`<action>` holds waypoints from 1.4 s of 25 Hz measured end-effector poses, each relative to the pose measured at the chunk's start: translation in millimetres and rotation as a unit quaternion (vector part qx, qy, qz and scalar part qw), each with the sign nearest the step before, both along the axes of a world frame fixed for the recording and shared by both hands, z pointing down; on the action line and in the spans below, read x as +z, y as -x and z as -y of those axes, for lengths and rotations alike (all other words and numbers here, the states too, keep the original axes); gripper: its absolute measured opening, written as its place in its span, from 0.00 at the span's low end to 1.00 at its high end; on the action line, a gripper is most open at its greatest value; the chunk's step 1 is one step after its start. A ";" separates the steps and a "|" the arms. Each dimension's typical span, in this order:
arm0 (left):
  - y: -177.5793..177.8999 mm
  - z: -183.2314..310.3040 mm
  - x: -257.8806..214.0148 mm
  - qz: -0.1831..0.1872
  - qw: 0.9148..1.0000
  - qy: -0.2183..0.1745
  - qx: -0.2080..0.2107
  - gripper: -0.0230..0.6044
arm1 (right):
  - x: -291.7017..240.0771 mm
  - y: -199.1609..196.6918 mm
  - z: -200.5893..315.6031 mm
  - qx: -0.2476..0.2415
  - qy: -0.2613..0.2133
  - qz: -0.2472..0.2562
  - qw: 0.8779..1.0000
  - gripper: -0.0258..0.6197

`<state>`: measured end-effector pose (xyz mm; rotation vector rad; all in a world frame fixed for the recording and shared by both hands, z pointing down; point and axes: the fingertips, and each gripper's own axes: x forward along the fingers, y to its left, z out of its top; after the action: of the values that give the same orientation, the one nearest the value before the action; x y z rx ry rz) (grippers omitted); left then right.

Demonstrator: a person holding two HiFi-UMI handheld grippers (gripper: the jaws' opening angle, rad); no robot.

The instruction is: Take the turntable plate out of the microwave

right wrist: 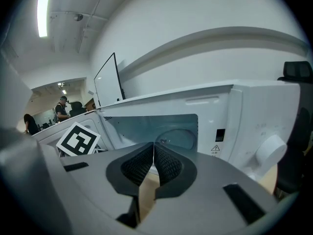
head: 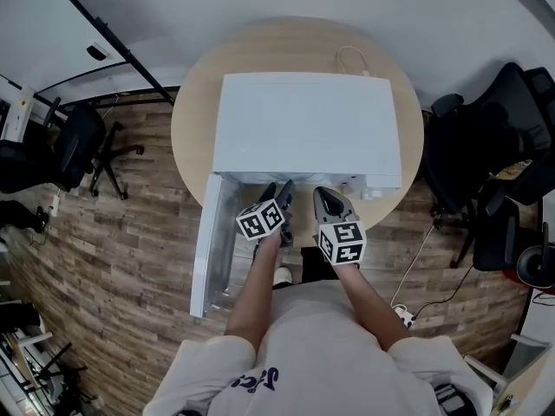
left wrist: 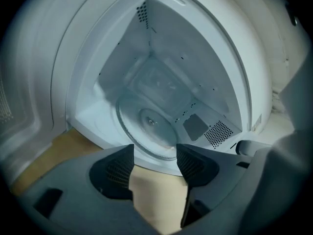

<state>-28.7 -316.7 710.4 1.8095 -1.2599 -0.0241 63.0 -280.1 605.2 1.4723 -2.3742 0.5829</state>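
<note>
The white microwave (head: 308,128) stands on a round wooden table (head: 195,102), its door (head: 212,250) swung open to the left. In the left gripper view the clear glass turntable plate (left wrist: 149,124) lies flat on the cavity floor. My left gripper (left wrist: 154,153) is open just in front of the cavity's sill, close to the plate's near rim, with nothing between its pads. In the head view it (head: 283,193) points into the opening. My right gripper (right wrist: 154,148) is shut and empty, held beside it (head: 326,196) at the cavity's mouth.
The control panel with a round knob (right wrist: 269,153) is right of the cavity. A white cable (head: 351,59) lies behind the microwave. Black office chairs (head: 74,150) (head: 503,163) stand on both sides of the table. People stand far off (right wrist: 61,109).
</note>
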 end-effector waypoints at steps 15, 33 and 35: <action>17.6 27.6 18.1 -0.199 0.969 0.067 -0.129 0.34 | 17.3 -19.8 11.3 0.022 0.022 -0.002 1.000 0.07; 15.8 4.8 30.6 -0.336 0.920 0.096 -0.180 0.08 | 57.1 -24.7 -5.8 0.057 0.096 0.084 0.990 0.07; 16.4 -3.9 30.0 -0.344 0.918 0.090 -0.177 0.08 | 62.8 -26.9 -7.8 0.066 0.103 0.101 0.987 0.07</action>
<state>-45.1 -312.8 740.4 1.2207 -1.0053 -0.6691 90.0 -272.3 668.1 1.5486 -2.2875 1.0231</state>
